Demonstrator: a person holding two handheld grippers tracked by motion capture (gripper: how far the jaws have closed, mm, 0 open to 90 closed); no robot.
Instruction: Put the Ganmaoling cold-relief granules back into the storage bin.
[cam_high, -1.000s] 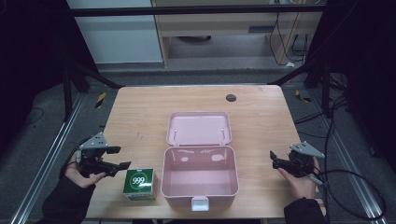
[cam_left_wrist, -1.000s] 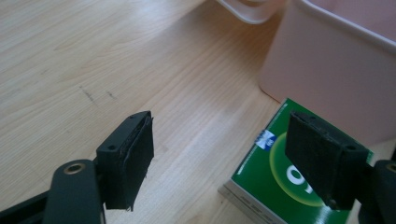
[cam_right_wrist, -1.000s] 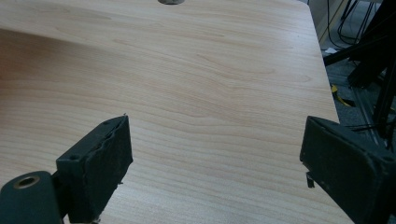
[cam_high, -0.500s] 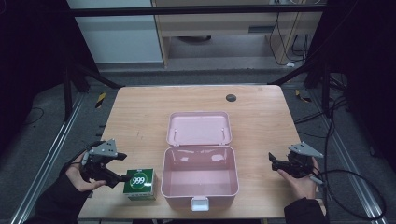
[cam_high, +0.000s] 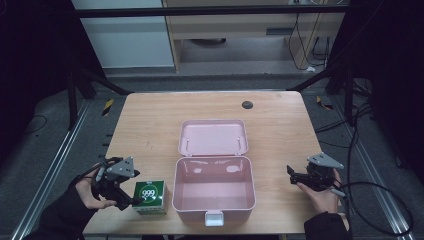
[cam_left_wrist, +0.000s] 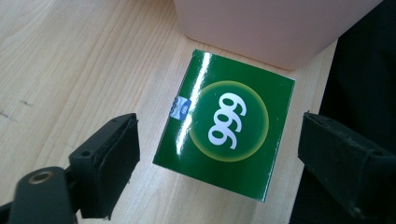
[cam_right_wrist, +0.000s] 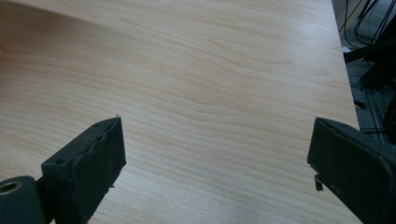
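The green box (cam_high: 149, 196) sits near the table's (cam_high: 150, 125) front edge, at about 9 o'clock of the open pink case (cam_high: 214, 192) and just beside its wall. The left gripper (cam_high: 131, 196) has just been opening its jaws; they straddle the box without pressing it. A skewed close could shove the box against the case or off the near edge. The right gripper (cam_high: 292, 174) hangs open over bare wood at 3 o'clock, with free room.
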